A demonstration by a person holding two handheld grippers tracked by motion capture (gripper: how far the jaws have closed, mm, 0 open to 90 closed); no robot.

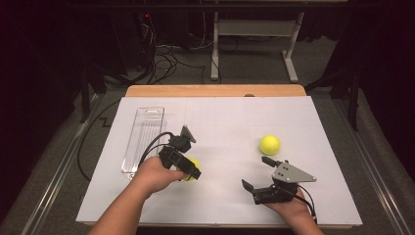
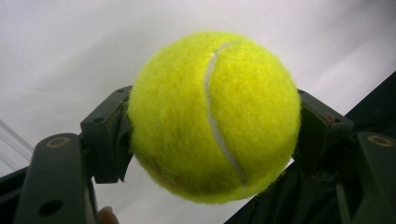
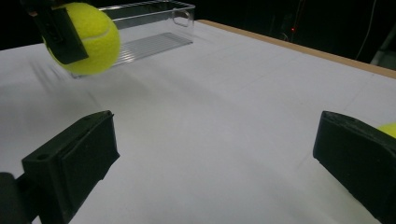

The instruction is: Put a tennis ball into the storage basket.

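Observation:
My left gripper (image 1: 192,171) is shut on a yellow tennis ball (image 1: 194,163) just above the white table sheet, left of centre. In the left gripper view the ball (image 2: 212,116) is squeezed between both pads (image 2: 109,135). A second tennis ball (image 1: 269,144) rests on the sheet at the right. Just in front of it, my right gripper (image 1: 258,173) stands wide open with nothing between its jaws. The right gripper view has those jaws spread around bare sheet (image 3: 217,158), the held ball (image 3: 88,37) at top left, and the loose ball (image 3: 388,129) peeking past the right jaw.
A clear plastic bin (image 1: 143,139) lies lengthwise on the sheet's left side, just beyond my left hand, and its far end (image 3: 154,28) is seen in the right gripper view. The wooden table edge (image 1: 215,91) runs along the back. Cables and a metal stand are on the floor behind.

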